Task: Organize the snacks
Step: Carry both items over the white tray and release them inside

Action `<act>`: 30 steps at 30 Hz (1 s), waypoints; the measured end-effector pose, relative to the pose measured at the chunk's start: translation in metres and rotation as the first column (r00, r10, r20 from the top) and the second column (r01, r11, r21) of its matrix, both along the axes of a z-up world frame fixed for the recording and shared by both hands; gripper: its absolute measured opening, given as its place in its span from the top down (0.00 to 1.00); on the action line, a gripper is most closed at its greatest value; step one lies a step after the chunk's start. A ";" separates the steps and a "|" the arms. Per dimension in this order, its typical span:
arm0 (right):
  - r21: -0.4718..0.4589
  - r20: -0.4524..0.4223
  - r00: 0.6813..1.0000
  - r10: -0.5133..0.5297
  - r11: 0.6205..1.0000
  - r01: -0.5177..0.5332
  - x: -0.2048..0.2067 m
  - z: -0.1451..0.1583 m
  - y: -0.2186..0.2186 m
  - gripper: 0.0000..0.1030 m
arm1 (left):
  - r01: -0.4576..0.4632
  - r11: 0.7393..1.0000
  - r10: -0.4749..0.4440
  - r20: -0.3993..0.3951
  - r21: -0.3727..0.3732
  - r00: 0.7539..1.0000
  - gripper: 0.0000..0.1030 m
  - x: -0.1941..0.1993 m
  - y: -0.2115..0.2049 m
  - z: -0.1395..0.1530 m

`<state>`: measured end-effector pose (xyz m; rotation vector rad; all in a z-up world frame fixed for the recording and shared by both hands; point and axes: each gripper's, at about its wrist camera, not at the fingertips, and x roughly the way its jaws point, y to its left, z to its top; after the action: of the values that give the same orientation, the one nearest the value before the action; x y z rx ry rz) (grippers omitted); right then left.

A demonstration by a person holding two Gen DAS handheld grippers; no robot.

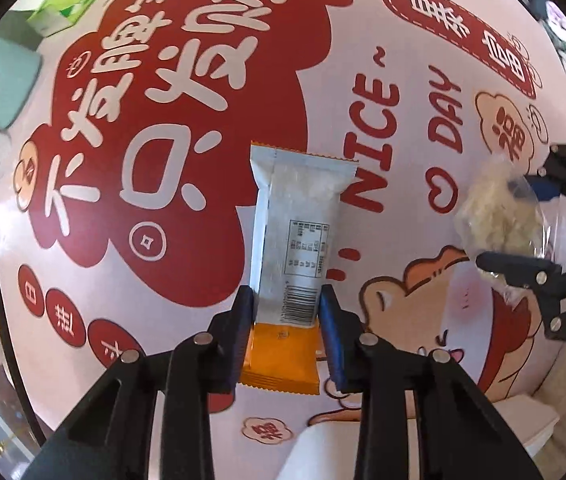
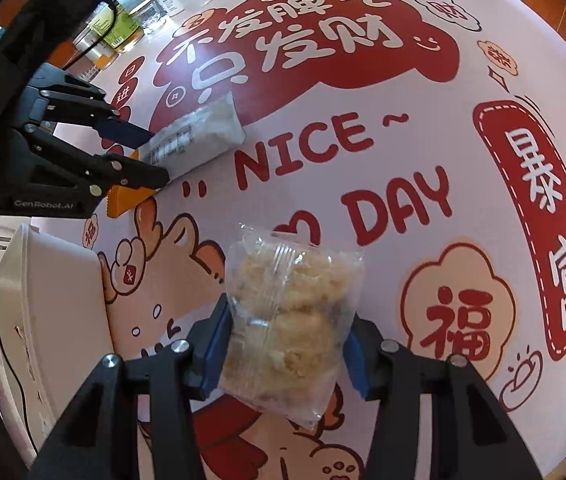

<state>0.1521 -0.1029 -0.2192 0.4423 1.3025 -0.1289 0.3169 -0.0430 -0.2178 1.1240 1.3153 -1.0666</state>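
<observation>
The left gripper (image 1: pixel 286 312) is closed on a silver-orange snack bar (image 1: pixel 293 236) at frame centre. The right gripper (image 2: pixel 283 344) is closed on a clear snack bag (image 2: pixel 287 320) at lower centre, above the worktop (image 2: pixel 443 80).

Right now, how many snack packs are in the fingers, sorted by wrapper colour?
White wrapper with orange ends: 1, the white-and-orange snack bar gripped by the left gripper.
Clear wrapper: 1, the clear bag of pale crumbly snack gripped by the right gripper.
Total: 2 packs.
</observation>
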 end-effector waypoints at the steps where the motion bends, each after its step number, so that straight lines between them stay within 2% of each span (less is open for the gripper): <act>1: 0.002 0.001 1.000 -0.004 1.000 0.004 -0.002 0.000 -0.001 0.52 | -0.008 1.000 0.008 0.008 0.001 1.000 0.70 -0.002 -0.002 0.005; 9: 0.005 0.045 0.999 -0.002 1.000 0.002 -0.022 0.025 0.004 0.52 | -0.120 0.993 0.121 0.039 -0.023 0.992 0.70 -0.012 -0.002 0.049; 15: -0.011 0.100 0.994 0.040 0.999 -0.039 -0.037 0.057 0.005 0.52 | -0.155 0.976 0.161 0.025 -0.152 0.987 0.70 -0.061 0.010 0.116; 19: -0.001 0.169 0.980 0.106 0.994 -0.108 -0.050 0.089 0.010 0.52 | -0.245 0.941 0.259 0.028 -0.233 0.966 0.70 -0.096 0.044 0.160; 22: -0.004 0.237 0.949 0.208 0.977 -0.213 -0.059 0.115 0.021 0.52 | -0.384 0.877 0.403 0.008 -0.290 0.915 0.70 -0.119 0.076 0.189; 24: -0.005 0.257 0.925 0.281 0.957 -0.289 -0.064 0.128 0.030 0.52 | -0.470 0.823 0.495 -0.005 -0.319 0.869 0.70 -0.139 0.101 0.207; 25: -0.008 0.274 0.902 0.334 0.938 -0.346 -0.067 0.137 0.036 0.52 | -0.511 0.791 0.542 -0.004 -0.335 0.841 0.70 -0.150 0.113 0.215; 27: -0.031 0.298 0.859 0.416 0.904 -0.427 -0.073 0.148 0.048 0.52 | -0.590 0.721 0.635 0.006 -0.364 0.773 0.70 -0.171 0.136 0.222; 28: -0.035 0.309 0.837 0.451 0.885 -0.464 -0.076 0.153 0.055 0.52 | -0.640 0.665 0.694 0.003 -0.386 0.720 0.70 -0.187 0.151 0.227; 29: -0.032 0.322 0.812 0.487 0.863 -0.504 -0.079 0.157 0.062 0.52 | -0.674 0.623 0.731 -0.010 -0.397 0.682 0.70 -0.196 0.161 0.228; 30: -0.030 0.332 0.793 0.511 0.846 -0.533 -0.080 0.160 0.067 0.52 | -0.714 0.570 0.774 -0.026 -0.407 0.633 0.70 -0.206 0.174 0.229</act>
<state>0.0718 -0.0358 -0.0589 0.1317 1.0544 0.4435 0.1108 0.1306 0.0110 0.2496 1.1994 -0.5213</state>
